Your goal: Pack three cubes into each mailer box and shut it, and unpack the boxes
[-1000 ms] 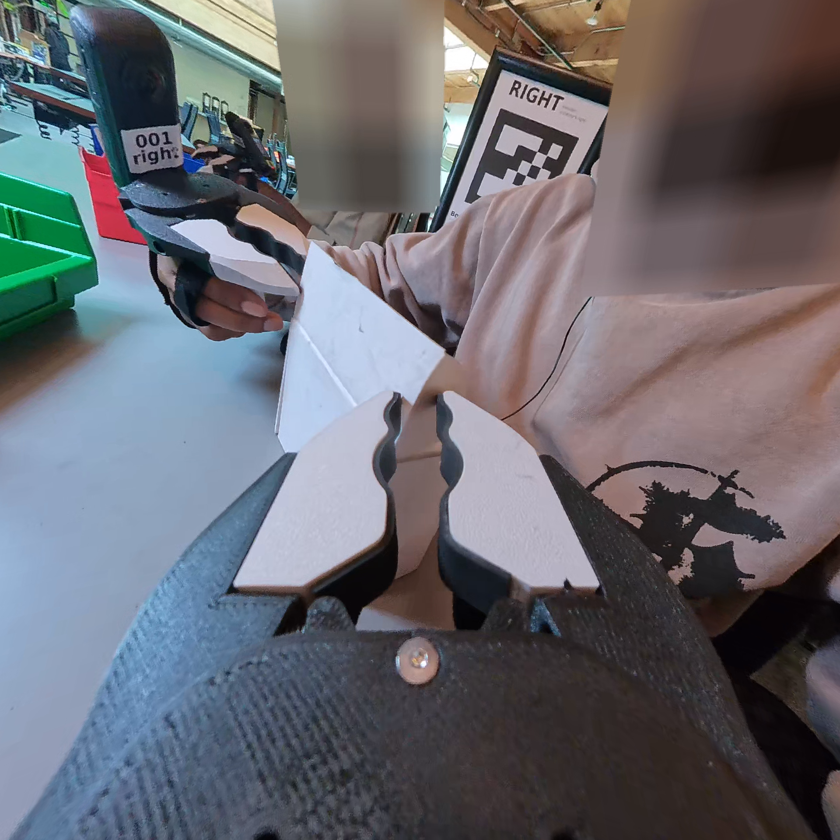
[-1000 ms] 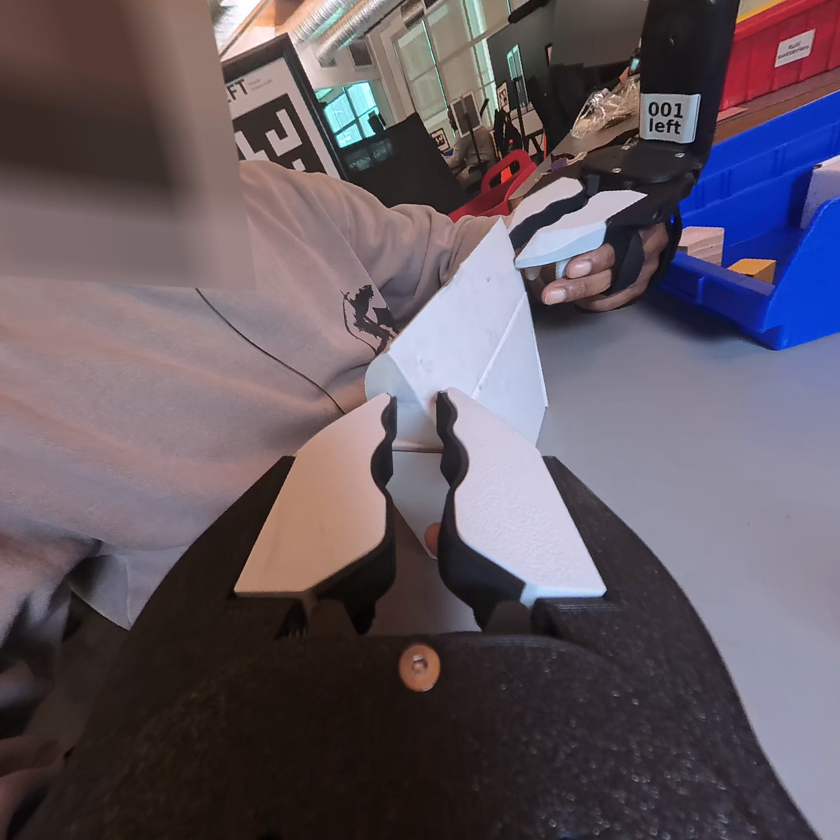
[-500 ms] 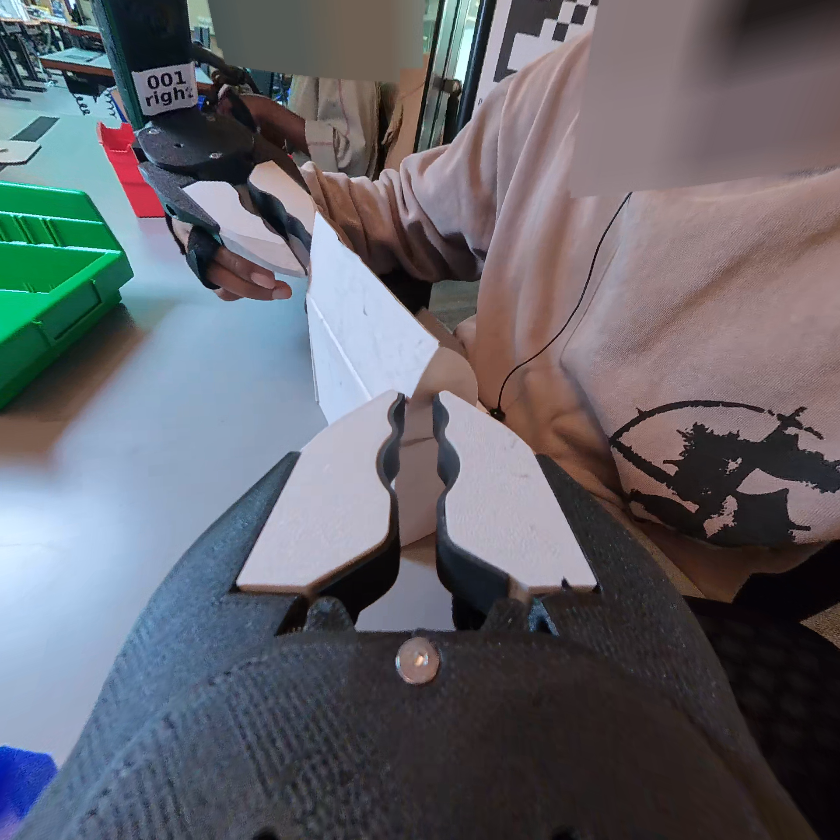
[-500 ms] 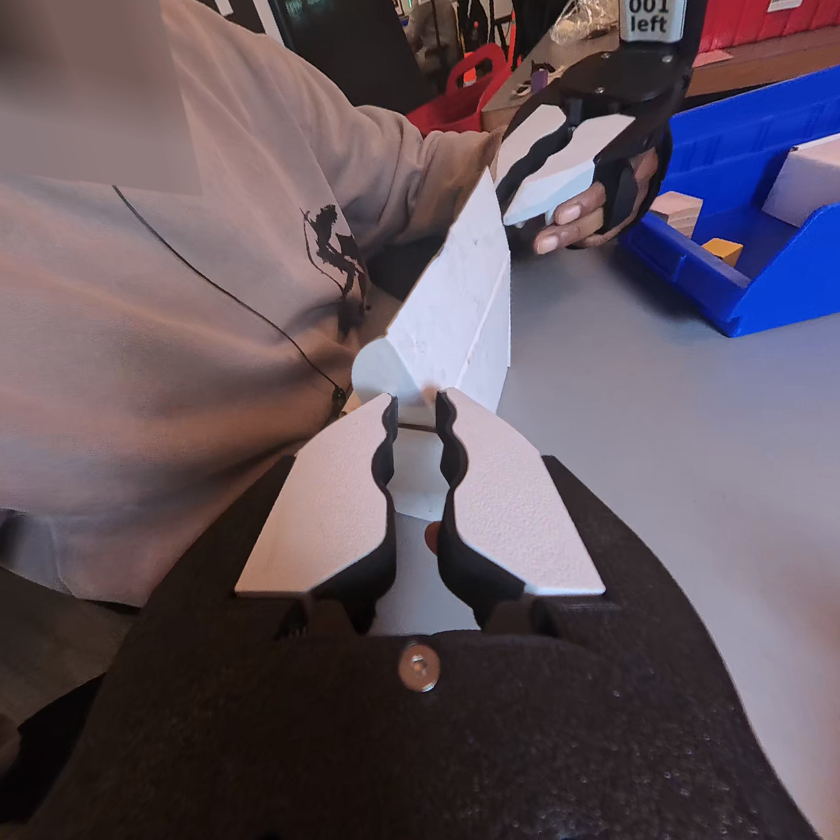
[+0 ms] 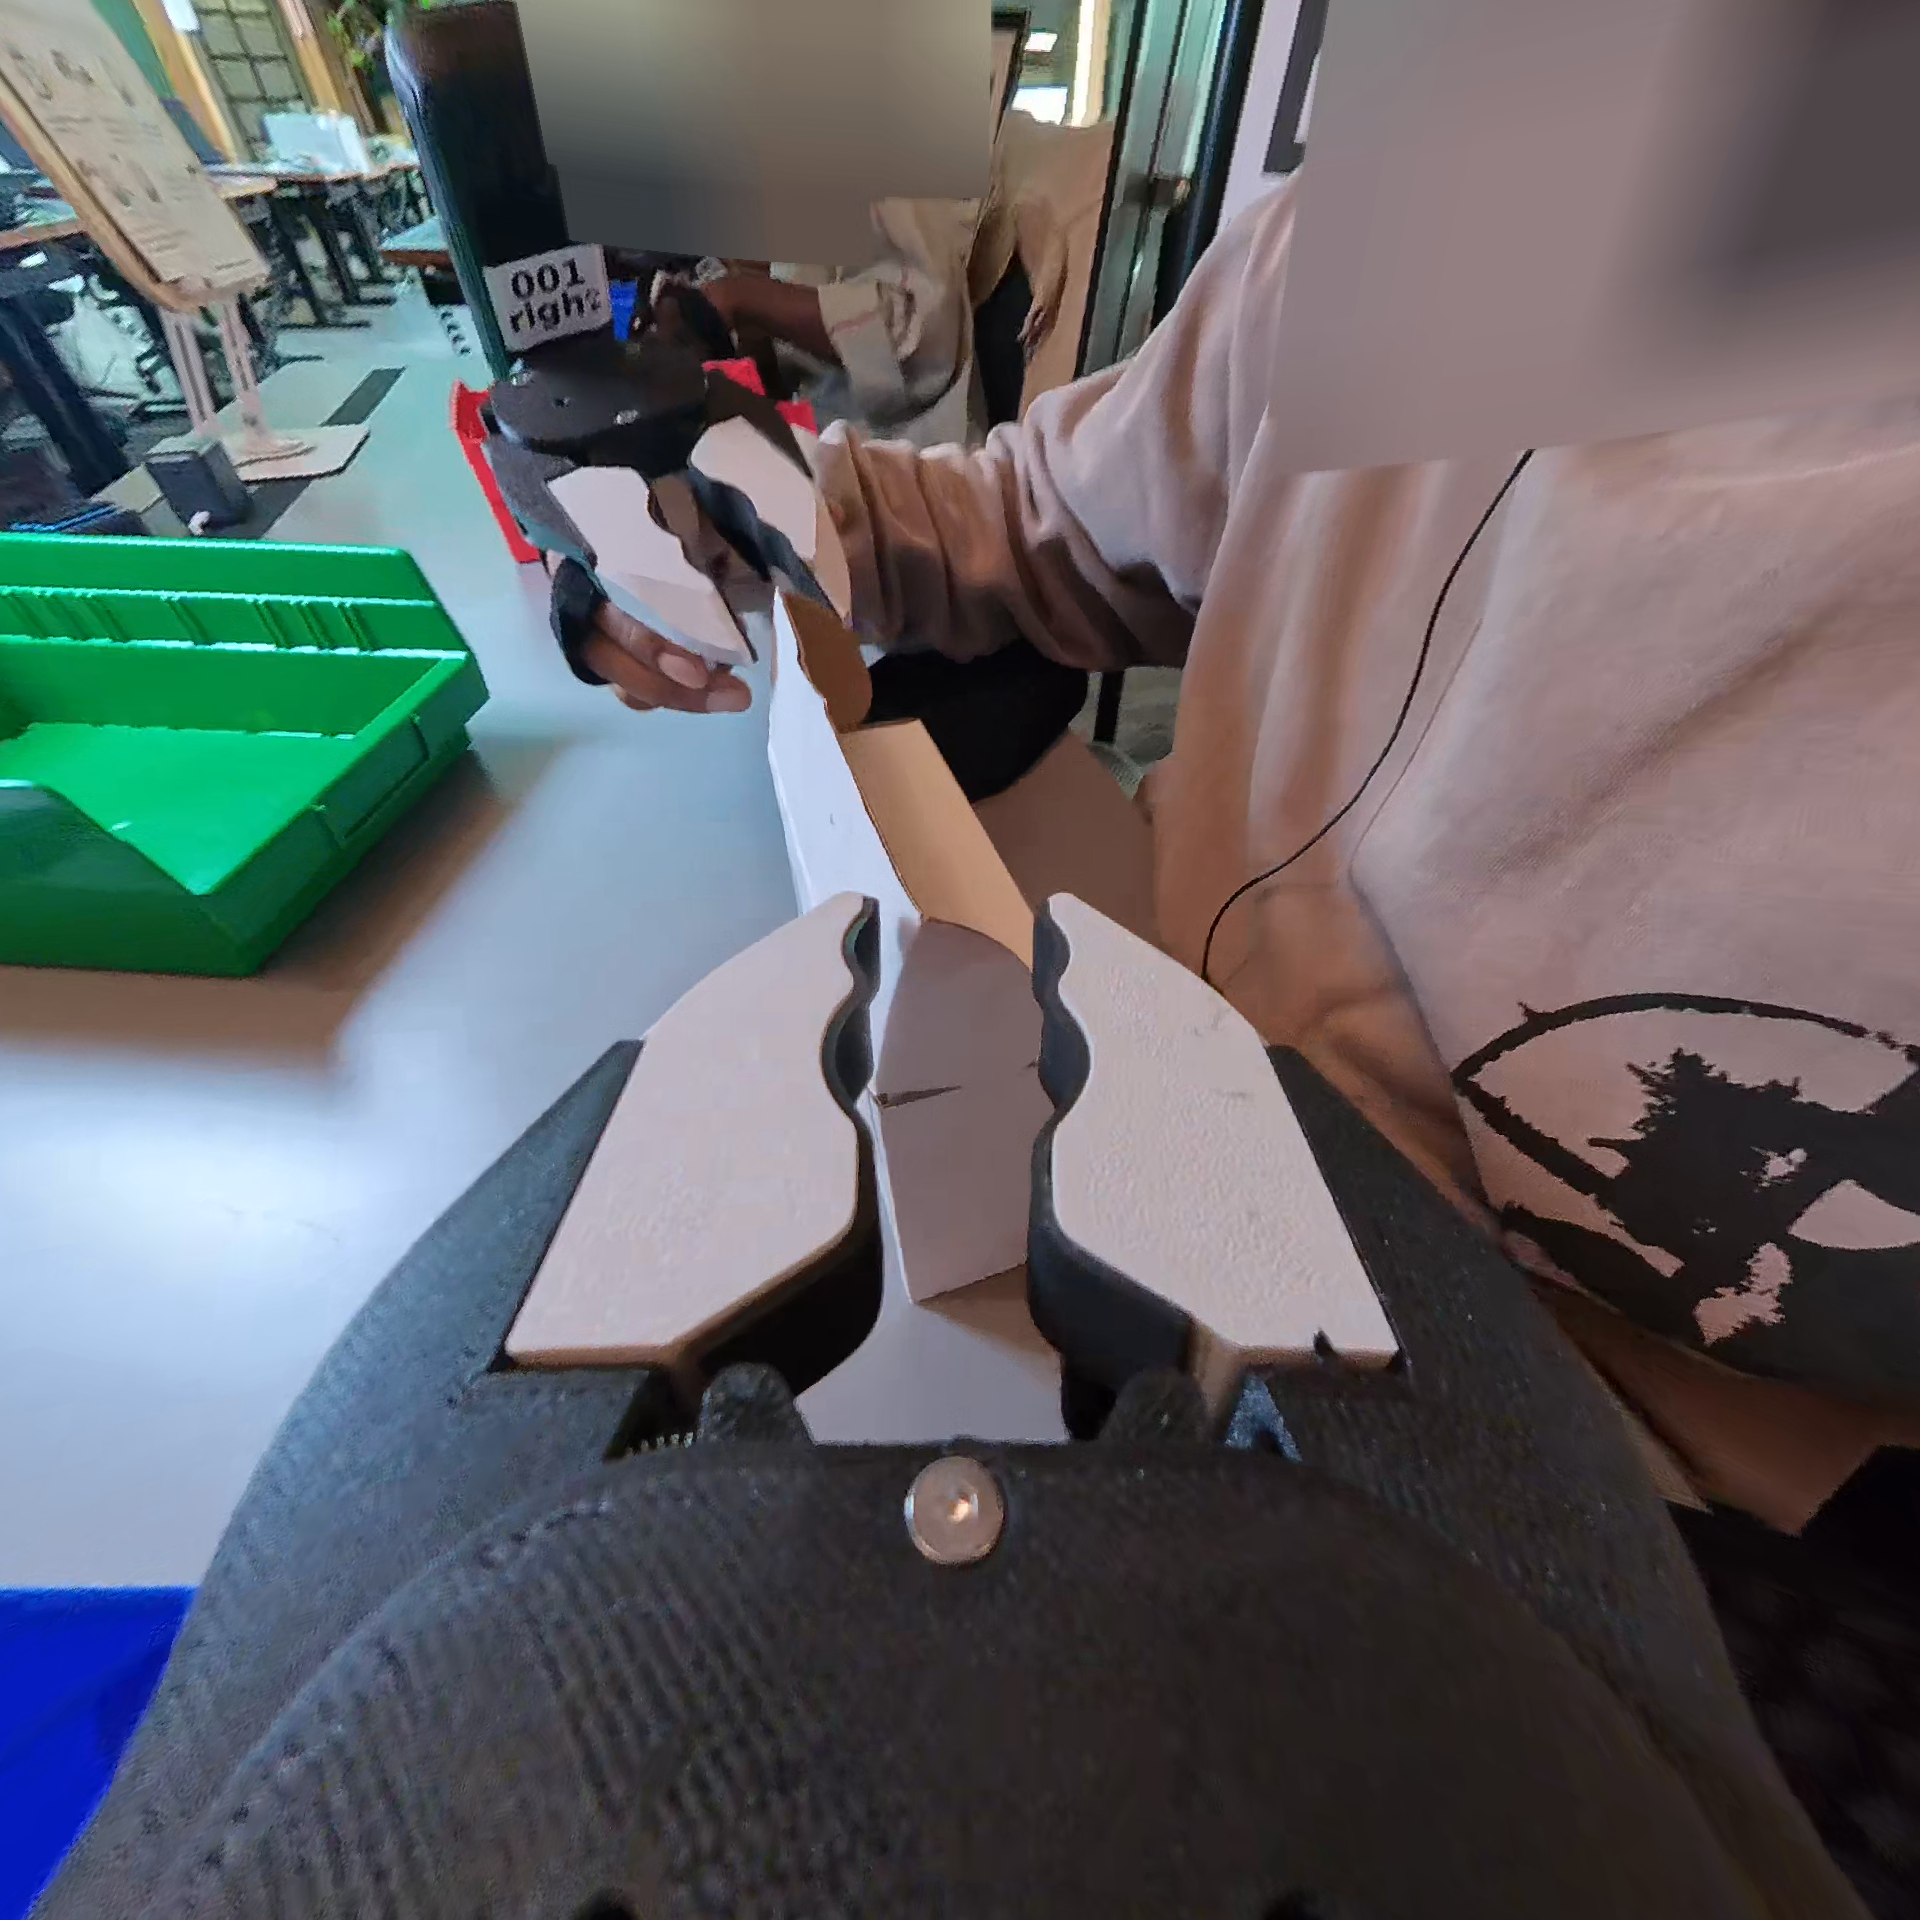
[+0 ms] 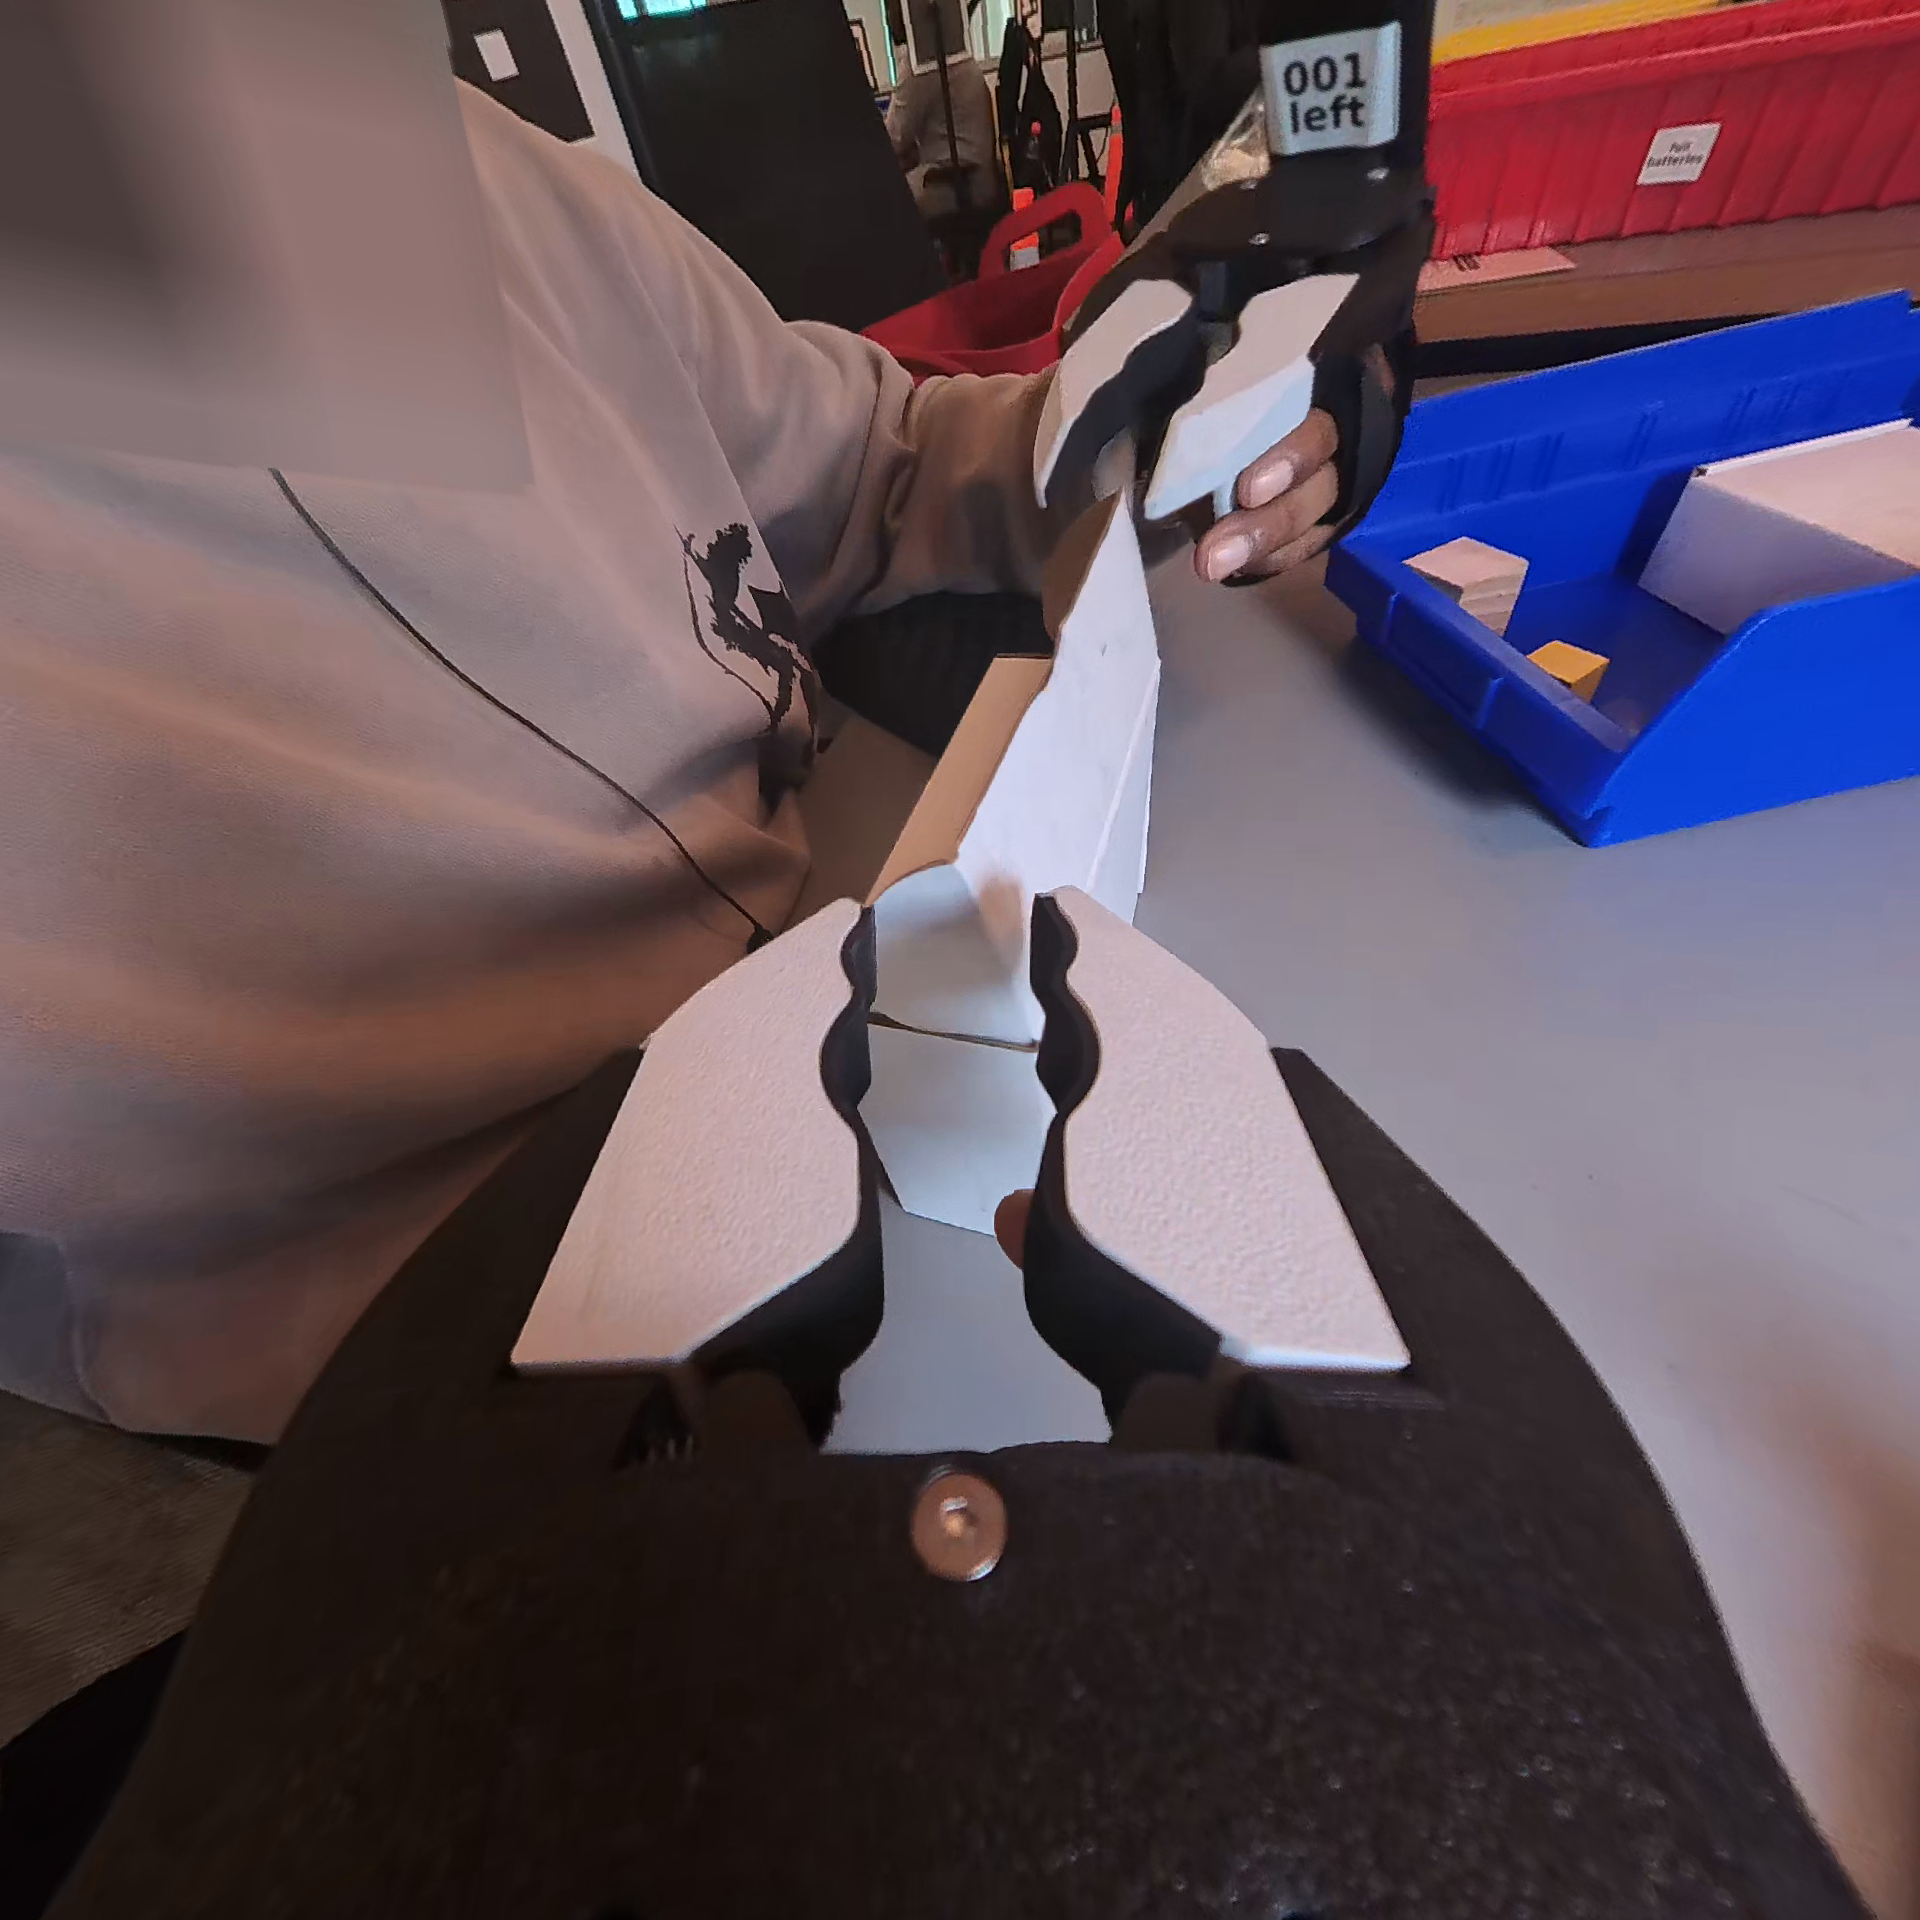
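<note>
Evidently the white cardboard mailer box (image 6: 1081, 748) is mid-fold at the grey table (image 6: 1455, 1039) edge; left tool (image 5: 951, 1039) and right tool (image 6: 951, 1023) each pinch an end flap, jaws nearly closed; next, seat the flaps squarely.

Mailer box (image 5: 831, 810) bottom hidden behind left gripper (image 5: 954, 1049) fingers (image 5: 727, 1143); inside can't be seen. Green bin (image 5: 208, 748) cut off at left edge. Blue bin (image 6: 1714, 727) cut at right edge, its cubes (image 6: 1470, 582) partly hidden by the wall.
</note>
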`<state>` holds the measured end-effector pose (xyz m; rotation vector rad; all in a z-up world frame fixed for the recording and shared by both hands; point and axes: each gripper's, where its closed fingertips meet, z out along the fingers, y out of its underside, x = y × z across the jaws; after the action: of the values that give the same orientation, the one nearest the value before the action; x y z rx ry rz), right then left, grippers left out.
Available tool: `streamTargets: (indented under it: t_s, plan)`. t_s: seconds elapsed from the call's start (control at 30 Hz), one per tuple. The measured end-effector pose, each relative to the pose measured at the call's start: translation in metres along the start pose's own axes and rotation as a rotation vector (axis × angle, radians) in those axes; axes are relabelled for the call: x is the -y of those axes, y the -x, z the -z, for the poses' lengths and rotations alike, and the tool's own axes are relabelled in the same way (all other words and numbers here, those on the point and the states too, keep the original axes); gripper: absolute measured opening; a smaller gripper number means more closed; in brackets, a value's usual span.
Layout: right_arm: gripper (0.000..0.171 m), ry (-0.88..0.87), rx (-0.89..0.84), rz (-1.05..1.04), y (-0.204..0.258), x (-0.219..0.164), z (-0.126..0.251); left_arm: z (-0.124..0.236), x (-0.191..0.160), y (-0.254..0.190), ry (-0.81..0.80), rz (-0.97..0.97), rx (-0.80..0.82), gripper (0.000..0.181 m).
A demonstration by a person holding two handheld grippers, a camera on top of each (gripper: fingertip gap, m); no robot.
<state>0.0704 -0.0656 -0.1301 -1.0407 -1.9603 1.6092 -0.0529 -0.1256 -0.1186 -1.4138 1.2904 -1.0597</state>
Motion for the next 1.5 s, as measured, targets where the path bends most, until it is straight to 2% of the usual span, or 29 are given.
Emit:
streamTargets:
  t_s: [0.1,0.7,0.8,0.93,1.07,1.2,1.5]
  plan:
    - [0.028,0.030,-0.010,0.015,0.002,-0.002,-0.004,-0.006,-0.008,0.001,0.065,-0.043,0.069,0.025]
    - [0.026,0.035,-0.029,0.007,0.002,-0.001,-0.007,-0.009,-0.004,0.013,-0.033,0.008,0.194,0.019]
    - [0.026,0.024,-0.031,-0.009,0.000,-0.001,-0.005,-0.007,-0.004,0.012,-0.042,0.004,0.178,0.020]
    - [0.028,0.029,-0.031,0.005,0.000,-0.003,-0.005,0.004,-0.002,0.006,-0.098,-0.009,0.110,0.033]
    - [0.033,0.034,-0.011,0.014,0.004,-0.004,-0.005,0.005,-0.021,0.007,-0.038,0.032,0.038,0.042]
    - [0.033,0.056,-0.015,0.012,0.002,-0.008,-0.010,-0.006,-0.021,0.008,-0.032,0.042,-0.005,0.034]
    - [0.032,0.006,0.005,-0.080,-0.004,-0.005,-0.010,-0.006,-0.019,0.016,-0.065,0.122,0.014,0.033]
